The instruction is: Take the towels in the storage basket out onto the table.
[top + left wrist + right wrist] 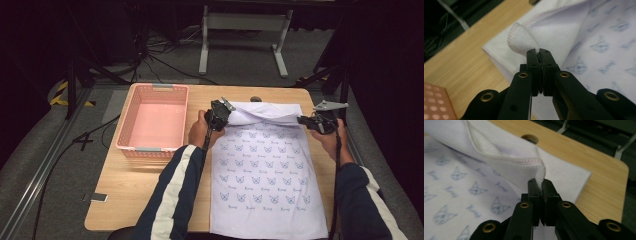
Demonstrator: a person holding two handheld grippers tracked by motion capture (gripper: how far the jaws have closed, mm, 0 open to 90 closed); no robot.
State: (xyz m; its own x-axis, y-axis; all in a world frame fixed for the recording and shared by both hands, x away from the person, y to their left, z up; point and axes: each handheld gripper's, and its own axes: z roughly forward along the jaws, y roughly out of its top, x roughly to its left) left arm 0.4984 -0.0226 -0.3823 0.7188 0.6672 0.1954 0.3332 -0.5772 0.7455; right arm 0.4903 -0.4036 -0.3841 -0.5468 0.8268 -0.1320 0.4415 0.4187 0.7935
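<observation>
My left tool (218,116) and right tool (314,122) each pinched a far corner of the printed cloth (265,185), which lay on the table (130,195) beside the pink basket (152,122). To fold well, I judged both corners should travel level and together.

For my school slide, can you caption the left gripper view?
Left gripper pinching the stitched corner of a white printed towel above the wooden table.
</observation>
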